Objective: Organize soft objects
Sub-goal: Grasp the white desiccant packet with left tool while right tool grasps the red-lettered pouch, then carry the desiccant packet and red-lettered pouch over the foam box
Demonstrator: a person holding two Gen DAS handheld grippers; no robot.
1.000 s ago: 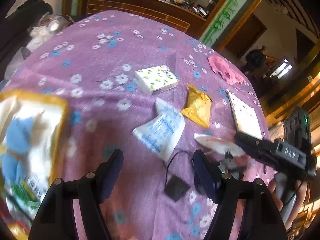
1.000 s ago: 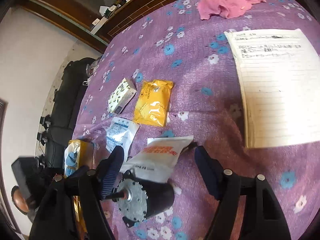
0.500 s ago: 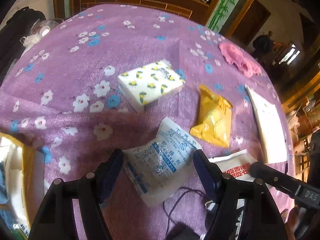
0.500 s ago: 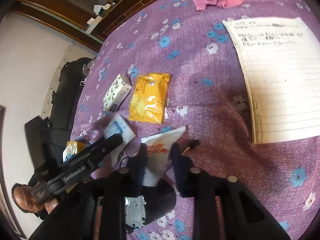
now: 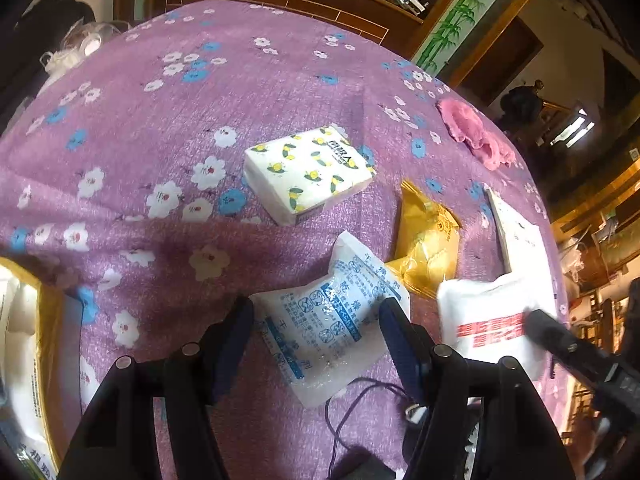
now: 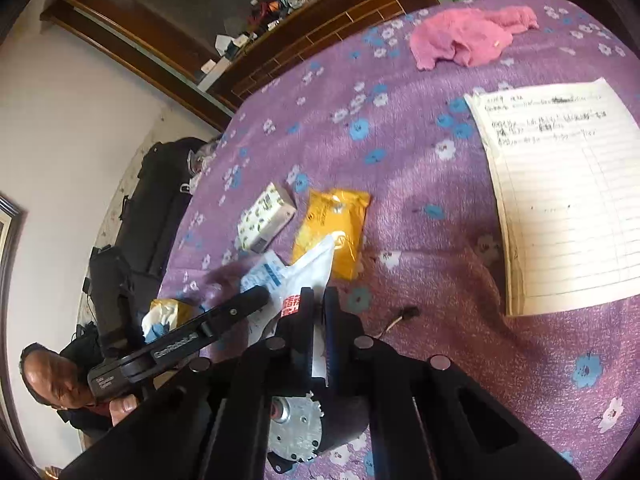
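A white packet with blue print [image 5: 320, 332] lies flat on the purple flowered cloth [image 5: 200, 92]. My left gripper [image 5: 316, 312] straddles it with its jaws closing, and the pads are not clearly pressing on it. My right gripper [image 6: 319, 300] is shut on the edge of a white packet with red print [image 6: 316, 268]. That packet [image 5: 488, 320] hangs lifted at the right of the left wrist view. A lemon-print tissue pack [image 5: 308, 172], a yellow packet [image 5: 428, 248] and a pink cloth [image 5: 472, 136] lie farther back.
A lined paper sheet [image 6: 560, 192] lies at the right. A black motor with a silver gear [image 6: 296, 428] sits under my right gripper, and its wire [image 5: 348, 400] trails beside it. A yellow-edged bag [image 5: 24, 340] lies at the left. A person's hand [image 6: 120, 408] holds the left gripper.
My right gripper has shut on the red-printed packet and lifted it off the cloth. My left gripper has moved forward and down over the blue-printed packet, and its jaws have narrowed a little.
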